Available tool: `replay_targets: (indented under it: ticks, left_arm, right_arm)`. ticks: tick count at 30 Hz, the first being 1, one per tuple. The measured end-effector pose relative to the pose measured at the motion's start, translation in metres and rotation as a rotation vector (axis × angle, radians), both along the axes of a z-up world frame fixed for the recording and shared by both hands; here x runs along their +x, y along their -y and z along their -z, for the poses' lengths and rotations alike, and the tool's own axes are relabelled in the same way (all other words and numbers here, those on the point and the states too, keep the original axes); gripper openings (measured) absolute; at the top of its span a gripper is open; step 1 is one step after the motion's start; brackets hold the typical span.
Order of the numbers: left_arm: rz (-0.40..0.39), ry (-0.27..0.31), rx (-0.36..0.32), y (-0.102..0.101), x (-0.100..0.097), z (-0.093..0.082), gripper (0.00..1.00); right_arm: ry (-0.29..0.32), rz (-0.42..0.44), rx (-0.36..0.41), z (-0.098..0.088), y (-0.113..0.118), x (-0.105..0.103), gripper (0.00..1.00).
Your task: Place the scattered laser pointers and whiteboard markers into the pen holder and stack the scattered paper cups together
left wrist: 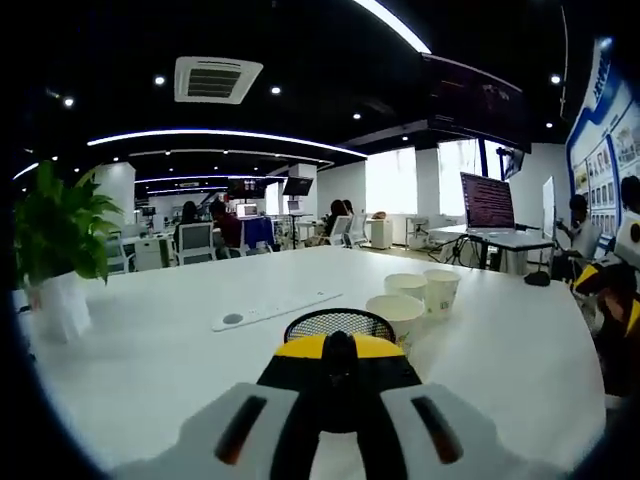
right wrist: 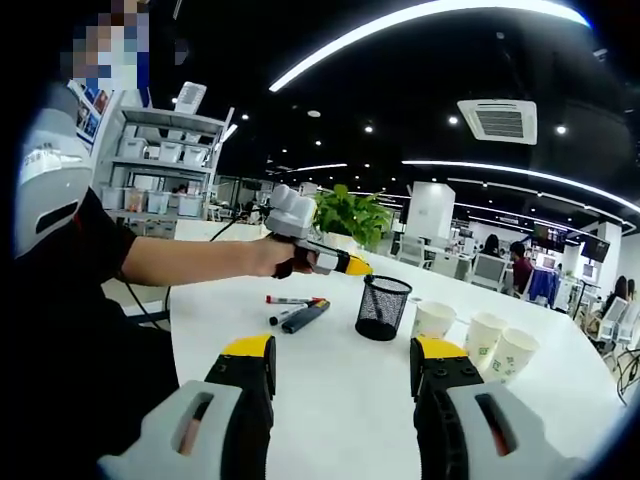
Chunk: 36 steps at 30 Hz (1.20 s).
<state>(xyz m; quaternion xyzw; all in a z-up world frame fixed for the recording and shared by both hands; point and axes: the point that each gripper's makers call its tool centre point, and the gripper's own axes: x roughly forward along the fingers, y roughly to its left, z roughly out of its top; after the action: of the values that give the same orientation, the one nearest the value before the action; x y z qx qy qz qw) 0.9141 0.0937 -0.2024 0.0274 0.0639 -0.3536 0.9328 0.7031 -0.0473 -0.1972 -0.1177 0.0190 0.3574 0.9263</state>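
Note:
In the left gripper view my left gripper (left wrist: 338,352) is shut on a black marker (left wrist: 338,345) seen end-on between its yellow tips. It hangs just in front of and above the black mesh pen holder (left wrist: 338,322). Three paper cups (left wrist: 397,308) stand right of the holder. In the right gripper view a person's hand holds the left gripper (right wrist: 352,266) above the pen holder (right wrist: 383,307). My right gripper (right wrist: 345,365) is open over the near table. A red-capped marker (right wrist: 293,300) and a dark pointer (right wrist: 306,316) lie left of the holder. The paper cups (right wrist: 483,335) stand to its right.
A flat white strip (left wrist: 275,311) lies on the white table (left wrist: 160,360) left of the holder. A potted plant (left wrist: 60,235) stands at the far left edge. The person's arm (right wrist: 190,262) reaches across the table's left side. Desks, chairs and people fill the office behind.

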Motion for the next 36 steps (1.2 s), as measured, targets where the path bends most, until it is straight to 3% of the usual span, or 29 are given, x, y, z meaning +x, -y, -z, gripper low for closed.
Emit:
replay_targets:
  ticks: [20, 22, 26, 36]
  left_arm:
    - [0.004, -0.024, 0.011, 0.002, 0.005, 0.010, 0.10]
    - [0.014, 0.005, 0.048, 0.001, 0.007, 0.011, 0.10]
    - [0.035, -0.001, 0.043, 0.003, 0.005, 0.011, 0.10]
    - [0.002, 0.033, 0.044, -0.004, 0.008, 0.009, 0.18]
  right_arm:
    - [-0.002, -0.001, 0.000, 0.001, 0.000, 0.000, 0.56]
    - [-0.001, -0.003, 0.000, 0.001, -0.001, 0.001, 0.56]
    - [-0.001, 0.003, -0.003, 0.001, 0.000, 0.001, 0.56]
    - [-0.003, 0.002, -0.003, 0.002, 0.000, 0.001, 0.56]
